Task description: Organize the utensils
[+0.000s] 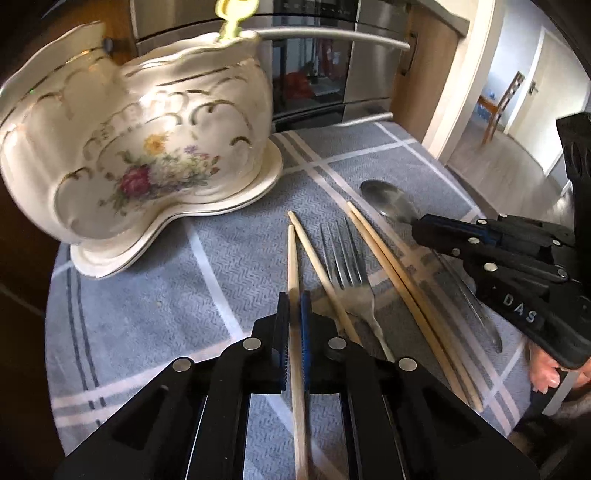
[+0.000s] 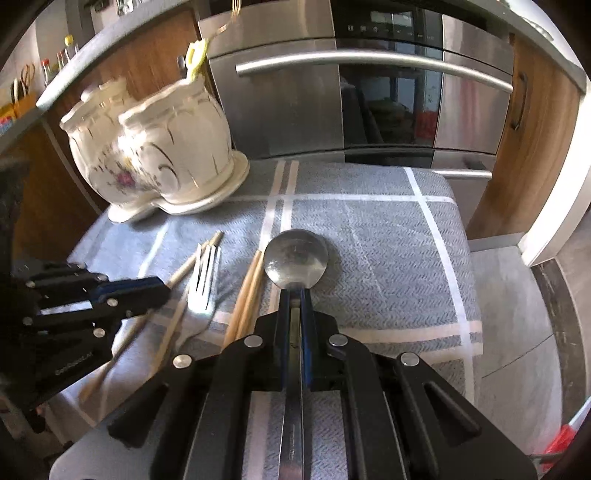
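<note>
Far left, on grey herringbone cloth with white stripes [image 1: 155, 295]: cream ceramic utensil holder with gold trim and painted flowers [image 1: 147, 147], standing on matching scalloped saucer [image 1: 184, 221]; pale yellow-green handle [image 1: 231, 22] poking up from its rim. Holder blurred in both views. Next to the right, left gripper [image 1: 294, 310], black with blue pads, jaws clamped on single pale wooden chopstick [image 1: 293, 266], tip pointing toward the holder; cannot tell whether that tip touches the cloth. Just beside it, second loose wooden chopstick [image 1: 321, 273] lying on cloth, crossing over handle of stainless steel fork [image 1: 343, 258], tines pointing away from camera. Further right, pair of wooden chopsticks [image 1: 402, 288] lying side by side, touching each other. Beyond them, stainless steel spoon [image 2: 295, 258], bowl flat on cloth. Right gripper [image 2: 295, 295] closed on spoon neck just behind bowl, handle running back between jaws. Same gripper seen from left wrist view at right edge [image 1: 417, 225], fingertips at spoon neck, part of a hand [image 1: 546, 369] below it. Behind cloth: stainless steel oven with curved bar handle [image 2: 369, 59] and wooden cabinet door [image 2: 535, 129].
</note>
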The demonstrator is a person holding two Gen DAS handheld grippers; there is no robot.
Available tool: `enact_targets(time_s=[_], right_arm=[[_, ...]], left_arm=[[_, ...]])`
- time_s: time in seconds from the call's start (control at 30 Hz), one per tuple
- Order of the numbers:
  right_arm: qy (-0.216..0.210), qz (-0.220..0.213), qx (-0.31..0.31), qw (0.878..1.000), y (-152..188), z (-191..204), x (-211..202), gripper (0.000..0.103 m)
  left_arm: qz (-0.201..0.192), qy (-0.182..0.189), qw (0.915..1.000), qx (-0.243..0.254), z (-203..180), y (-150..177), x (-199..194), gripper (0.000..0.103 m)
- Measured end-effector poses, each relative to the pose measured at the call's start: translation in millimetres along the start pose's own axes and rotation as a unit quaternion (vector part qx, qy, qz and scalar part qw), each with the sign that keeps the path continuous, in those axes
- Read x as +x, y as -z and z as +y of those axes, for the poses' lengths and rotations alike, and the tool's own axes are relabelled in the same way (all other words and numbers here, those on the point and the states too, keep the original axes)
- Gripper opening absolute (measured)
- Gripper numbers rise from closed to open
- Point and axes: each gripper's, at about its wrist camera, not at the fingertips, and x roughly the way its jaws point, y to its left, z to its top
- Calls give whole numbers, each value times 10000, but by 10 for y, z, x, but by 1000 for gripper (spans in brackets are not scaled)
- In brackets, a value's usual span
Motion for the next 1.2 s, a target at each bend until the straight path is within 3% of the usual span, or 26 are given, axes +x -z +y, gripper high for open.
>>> enact_targets(time_s=[0.37, 0.63, 1.2], right_arm=[[-266, -527, -79, 9982, 2, 72, -280, 5], [-504, -737, -409, 9952, 19, 255, -387, 5], [-622, -497, -502, 9956, 73, 302, -259, 5]], left_arm=[[-585, 334, 9976, -142, 125, 61, -421, 6], [-656, 742, 9949, -167, 136, 84, -482, 6], [-1015, 1039, 9879, 549, -128, 53, -447, 6]])
